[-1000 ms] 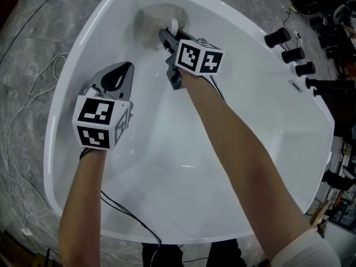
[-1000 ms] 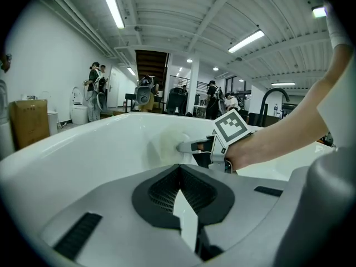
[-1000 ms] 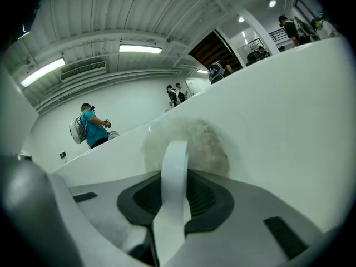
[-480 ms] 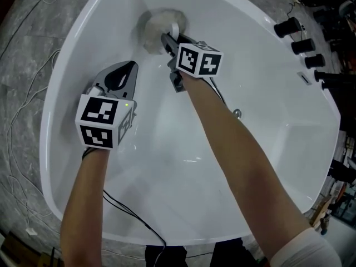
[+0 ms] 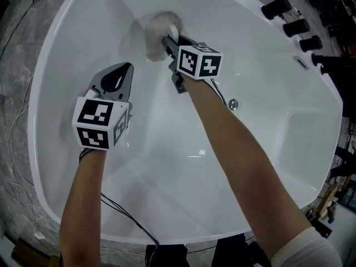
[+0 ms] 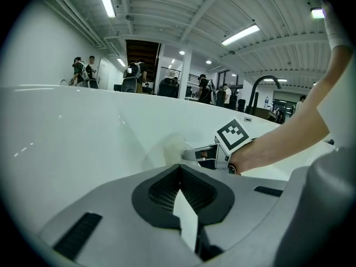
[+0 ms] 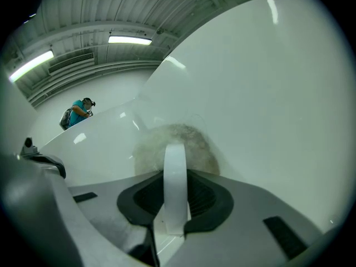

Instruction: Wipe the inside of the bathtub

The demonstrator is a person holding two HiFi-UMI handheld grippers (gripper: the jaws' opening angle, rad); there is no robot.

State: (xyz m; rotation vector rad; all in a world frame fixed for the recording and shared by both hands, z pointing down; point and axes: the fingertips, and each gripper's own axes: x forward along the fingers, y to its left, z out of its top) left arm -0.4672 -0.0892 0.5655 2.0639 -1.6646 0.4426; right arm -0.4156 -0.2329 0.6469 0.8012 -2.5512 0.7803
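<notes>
The right tongs (image 5: 166,39) pinch the white handle (image 7: 174,174) of a fluffy scrubbing pad (image 5: 157,28), pressing it on the bathtub (image 5: 267,121) wall ahead to wipe; the left tongs (image 5: 117,75), pressed together and empty, hover beside.

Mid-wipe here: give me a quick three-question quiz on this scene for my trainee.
1. Which gripper holds the pad? A) left B) right C) neither
2. True or false: the left gripper is shut on a sponge.
3. Fill in: the pad is pressed against the tub's inner ____.

Key: 1 B, the right gripper is shut on the pad's white loop. 2 false, its jaws are together with nothing between them. 3 wall.
</notes>
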